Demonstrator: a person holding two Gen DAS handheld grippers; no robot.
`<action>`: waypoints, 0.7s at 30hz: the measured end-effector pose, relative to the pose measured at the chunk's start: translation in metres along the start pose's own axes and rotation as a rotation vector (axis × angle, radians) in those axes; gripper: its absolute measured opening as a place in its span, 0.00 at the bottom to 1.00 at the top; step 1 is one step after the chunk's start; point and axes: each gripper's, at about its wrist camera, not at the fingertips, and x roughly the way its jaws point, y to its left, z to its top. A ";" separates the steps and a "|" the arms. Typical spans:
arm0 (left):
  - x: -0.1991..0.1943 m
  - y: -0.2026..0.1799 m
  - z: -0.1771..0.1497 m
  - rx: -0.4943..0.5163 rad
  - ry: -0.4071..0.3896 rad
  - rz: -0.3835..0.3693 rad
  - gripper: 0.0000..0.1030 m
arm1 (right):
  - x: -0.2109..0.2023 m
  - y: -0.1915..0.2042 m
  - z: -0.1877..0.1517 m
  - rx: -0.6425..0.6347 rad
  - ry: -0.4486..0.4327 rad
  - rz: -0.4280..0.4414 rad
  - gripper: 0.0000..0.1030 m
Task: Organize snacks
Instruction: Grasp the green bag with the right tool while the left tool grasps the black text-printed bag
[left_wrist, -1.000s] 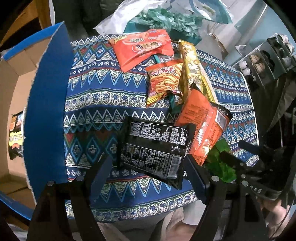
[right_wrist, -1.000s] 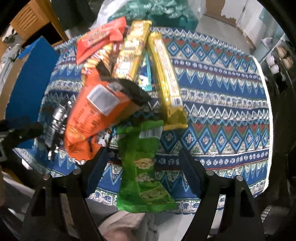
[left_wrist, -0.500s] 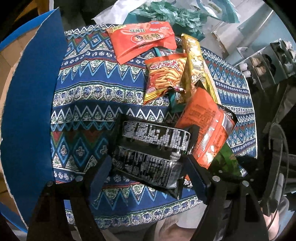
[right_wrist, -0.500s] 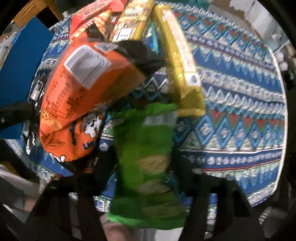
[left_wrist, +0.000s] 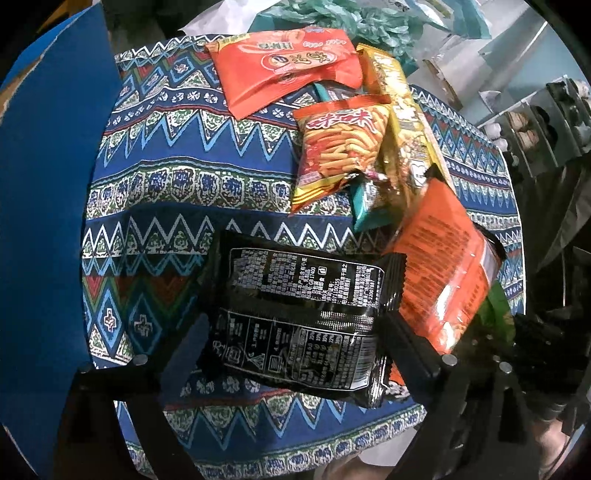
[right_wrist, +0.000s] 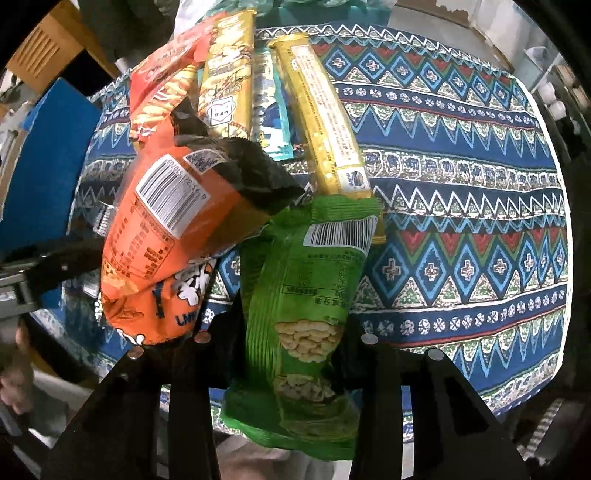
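Left wrist view: we see the left hand-held gripper (left_wrist: 295, 343) pointing steeply down at the table (left_wrist: 177, 177), its jaws apart and just opened wider; the black packet (left_wrist: 295, 314) lies between the fingers, and we see no pad pressing on it.
Right wrist view: we see the right hand-held gripper (right_wrist: 291, 343) also pointing steeply down, its jaws just drawn together and clamped on the green snack bag (right_wrist: 303, 317), one finger on each side of it.
Green snack bag position: it sits at the near table edge, its lower end hanging past the rim, its top touching the end of the long yellow packet (right_wrist: 321, 122).
Orange bag: the orange bag (right_wrist: 166, 236) lies just beside the green snack bag on its left, and its black top flap overlaps that bag's upper corner.
Other snacks: we note a red-orange packet (left_wrist: 288, 70) at the far side, a packet of orange sticks (left_wrist: 340, 147) near the middle, and a teal packet (right_wrist: 269, 107) between two yellow ones.
Surface: the table is round, under a blue patterned cloth.
Room: a blue panel (left_wrist: 48, 206) stands at the table's left edge; a wooden piece (right_wrist: 40, 59) sits behind it.
Open room: the right part of the cloth (right_wrist: 461, 184) carries nothing; the snacks crowd the centre and the near edge.
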 end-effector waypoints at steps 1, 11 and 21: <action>0.002 0.000 0.001 -0.003 0.000 -0.006 0.93 | 0.000 -0.001 0.001 0.002 0.000 0.001 0.36; 0.005 -0.014 -0.002 0.118 -0.048 0.051 0.73 | -0.006 -0.002 0.005 0.015 -0.014 0.004 0.36; -0.009 -0.009 -0.003 0.118 -0.085 0.054 0.66 | -0.038 -0.010 -0.002 0.017 -0.081 -0.029 0.36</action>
